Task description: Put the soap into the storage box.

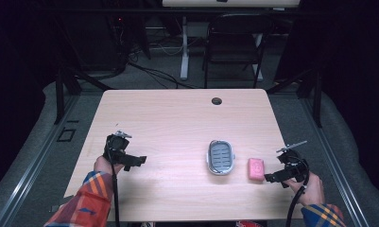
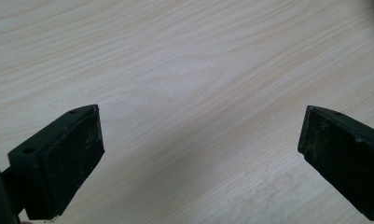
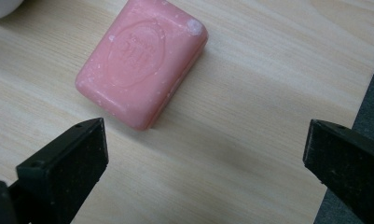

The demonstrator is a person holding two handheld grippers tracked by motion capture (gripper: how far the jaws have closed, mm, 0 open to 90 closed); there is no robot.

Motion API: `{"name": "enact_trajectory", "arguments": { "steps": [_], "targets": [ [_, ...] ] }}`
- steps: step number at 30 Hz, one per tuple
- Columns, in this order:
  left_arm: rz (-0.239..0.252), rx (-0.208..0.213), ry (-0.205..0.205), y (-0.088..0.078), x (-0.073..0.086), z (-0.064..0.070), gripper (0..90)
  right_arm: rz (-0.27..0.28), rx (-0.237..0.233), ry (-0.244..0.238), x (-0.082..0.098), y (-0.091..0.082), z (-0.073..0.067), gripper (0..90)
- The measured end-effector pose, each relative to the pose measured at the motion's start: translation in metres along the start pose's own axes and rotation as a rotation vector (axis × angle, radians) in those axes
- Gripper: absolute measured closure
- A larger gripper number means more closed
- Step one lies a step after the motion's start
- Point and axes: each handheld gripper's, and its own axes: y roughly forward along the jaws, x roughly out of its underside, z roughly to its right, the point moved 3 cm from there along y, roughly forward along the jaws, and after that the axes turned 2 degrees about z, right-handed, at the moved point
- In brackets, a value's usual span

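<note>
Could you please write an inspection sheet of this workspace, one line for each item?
Surface: light wooden table, with a round hole near its far edge.
Job's things: pink soap bar lying flat; grey soap dish beside it, apart.
Clutter: nothing seen.
Grippers: left tongs open over bare wood; right tongs open, close to the soap, not touching it.
Cables: one black cable trails from each gripper.
Surroundings: folding chair behind the table, floor cables, dark room.
</note>
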Motion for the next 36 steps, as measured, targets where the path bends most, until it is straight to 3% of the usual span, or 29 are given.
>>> {"name": "enact_trajectory", "arguments": {
  "steps": [21, 36],
  "targets": [
    [-0.007, 0.008, 0.009, 0.001, -0.001, 0.002, 0.0, 0.010, -0.031, 0.006, -0.005, 0.000, -0.011, 0.0],
    [-0.012, 0.000, 0.007, 0.003, -0.002, 0.003, 0.0, 0.009, -0.044, -0.032, -0.014, 0.000, -0.020, 0.0]
  ]
}}
